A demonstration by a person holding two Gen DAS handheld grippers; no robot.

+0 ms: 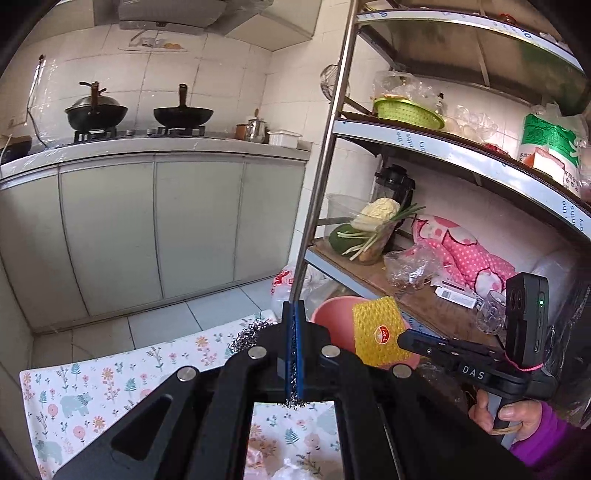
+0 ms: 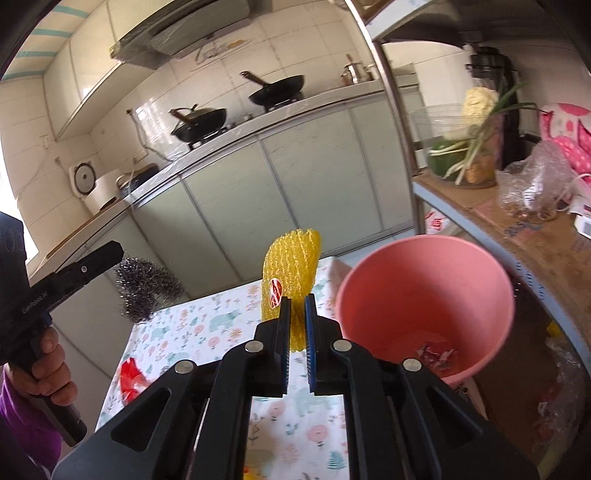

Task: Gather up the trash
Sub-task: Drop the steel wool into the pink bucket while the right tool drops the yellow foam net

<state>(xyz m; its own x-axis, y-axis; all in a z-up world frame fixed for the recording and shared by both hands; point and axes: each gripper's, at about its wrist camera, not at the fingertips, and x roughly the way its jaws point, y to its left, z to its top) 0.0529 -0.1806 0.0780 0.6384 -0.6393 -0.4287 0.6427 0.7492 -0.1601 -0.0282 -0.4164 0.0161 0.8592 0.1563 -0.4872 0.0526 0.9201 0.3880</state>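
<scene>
The pink bucket (image 2: 424,295) beside the surface (image 2: 207,325) is already holding some scraps. The right gripper (image 2: 297,314) is pinching the yellow foam net (image 2: 291,269); the left gripper (image 1: 295,332) is clamping steel wool (image 2: 146,291). A red wrapper (image 2: 131,376) is waiting.

A home kitchen: woks (image 1: 96,110) on a gas stove, range hood (image 1: 166,14) above (tiled walls), shelves (image 1: 436,144) of vegetables.
</scene>
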